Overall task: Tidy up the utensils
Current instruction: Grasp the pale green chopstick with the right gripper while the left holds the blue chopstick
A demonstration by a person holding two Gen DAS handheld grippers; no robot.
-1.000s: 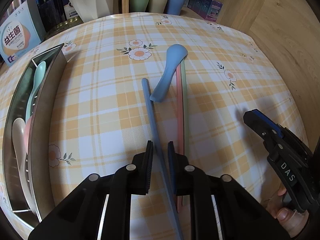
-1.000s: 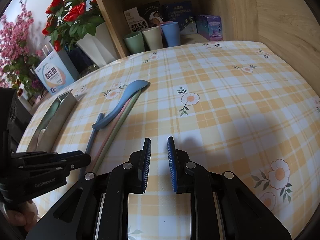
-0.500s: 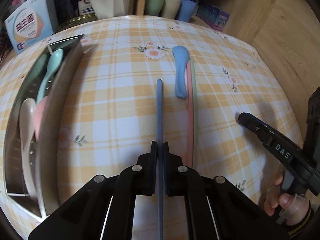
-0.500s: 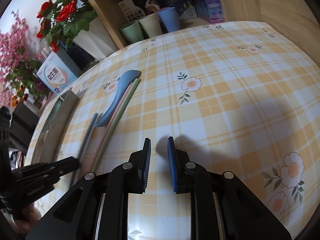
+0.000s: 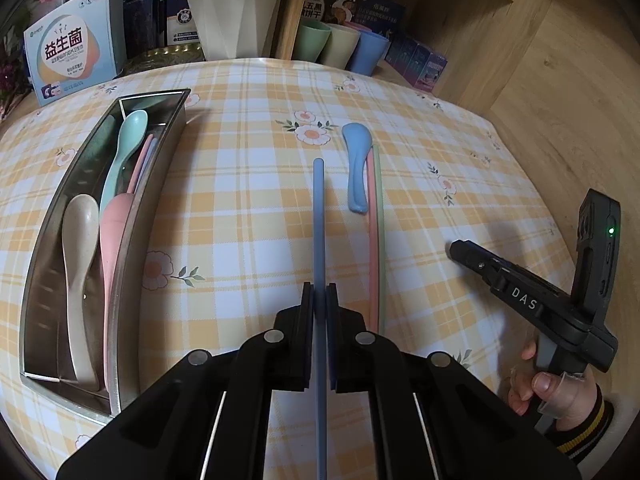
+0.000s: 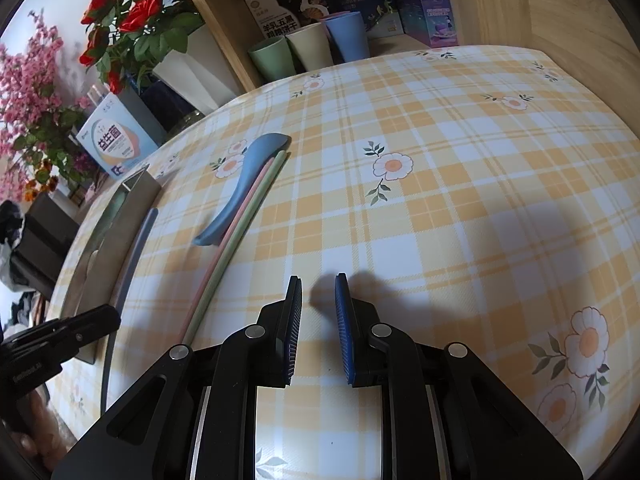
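Since a second ago my left gripper [image 5: 319, 300] has closed its jaws, which then stood apart on either side of the long slate-blue plastic chopstick [image 5: 318, 224], and now clamps it tight between the pads; the stick, which lay slanted across the cloth, now runs straight ahead of me from the jaws toward the far side of the table. My right gripper [image 6: 318, 312] hovers over the yellow-and-white checked tablecloth with daisy prints [image 6: 440, 184]; its jaws are slightly apart with nothing between them, only their shadow on the cloth below.

Just right of the held chopstick, seen from my left wrist, lie a pink chopstick [image 5: 373, 240] and a pale green chopstick [image 5: 380, 240] side by side and touching. A light blue plastic spoon [image 5: 356, 168] lies bowl-end away from me, resting against the pink one's far end.

Well to the left stands the long stainless steel utensil tray [image 5: 132, 264]. Inside it are a mint-green spoon [image 5: 122, 152], a cream spoon [image 5: 80, 260], a pink spoon [image 5: 114, 232], and thin pink and blue sticks [image 5: 144, 160] along the right wall.

At the back stand three cups [image 5: 340, 46] in green, beige and blue, a white faceted vase [image 5: 232, 12] and a blue printed box [image 5: 72, 56]. A hand [image 5: 556, 394] with a striped cuff holds my right gripper's handle.
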